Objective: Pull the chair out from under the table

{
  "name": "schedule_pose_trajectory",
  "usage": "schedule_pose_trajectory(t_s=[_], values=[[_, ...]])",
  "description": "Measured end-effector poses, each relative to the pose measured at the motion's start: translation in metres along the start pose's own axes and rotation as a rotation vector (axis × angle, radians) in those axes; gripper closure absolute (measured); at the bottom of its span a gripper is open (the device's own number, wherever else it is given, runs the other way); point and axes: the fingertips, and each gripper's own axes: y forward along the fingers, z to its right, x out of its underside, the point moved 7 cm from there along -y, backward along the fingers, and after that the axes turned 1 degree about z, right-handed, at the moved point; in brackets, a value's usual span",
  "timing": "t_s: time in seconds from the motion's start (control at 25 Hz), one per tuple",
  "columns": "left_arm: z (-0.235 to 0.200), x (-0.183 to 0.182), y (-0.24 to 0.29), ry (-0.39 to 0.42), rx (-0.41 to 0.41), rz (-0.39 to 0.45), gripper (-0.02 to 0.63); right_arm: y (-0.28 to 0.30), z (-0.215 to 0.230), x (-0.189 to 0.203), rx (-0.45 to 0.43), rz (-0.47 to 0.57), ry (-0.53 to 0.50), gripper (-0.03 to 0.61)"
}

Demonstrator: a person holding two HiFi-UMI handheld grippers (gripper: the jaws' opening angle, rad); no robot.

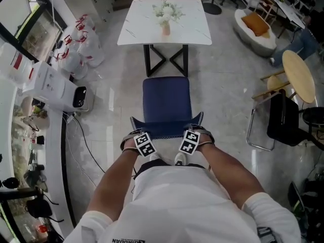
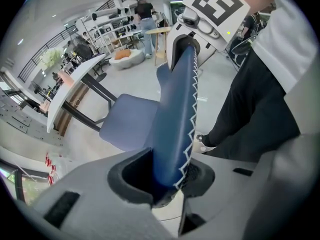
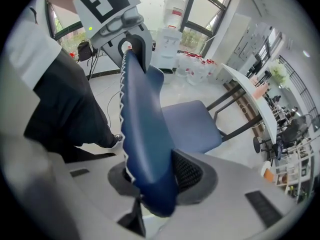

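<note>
Chair back clamped inside left gripper, right gripper.

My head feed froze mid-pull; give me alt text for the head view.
Seen from above, the left gripper and right gripper each clamp the backrest's top edge on the blue chair, close to the person's body. Its seat sits clear of the white table, which holds a vase of flowers.

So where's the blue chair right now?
Head view, centre: the blue chair stands before the white table, its backrest held by the left tongs and right tongs.
</note>
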Motion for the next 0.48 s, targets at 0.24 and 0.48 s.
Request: schedule_pose_trajectory(t_s=[0.24,0.48], values=[[-0.017,0.0,-0.009,0.011,0.021,0.032,0.505,-0.003,0.012,-0.011,0.013,-0.012,0.024,0.445],[-0.031,-0.003,-0.015,0.023,0.056,0.038,0.506,-0.008,0.02,-0.018,0.008,-0.028,0.03,0.448]])
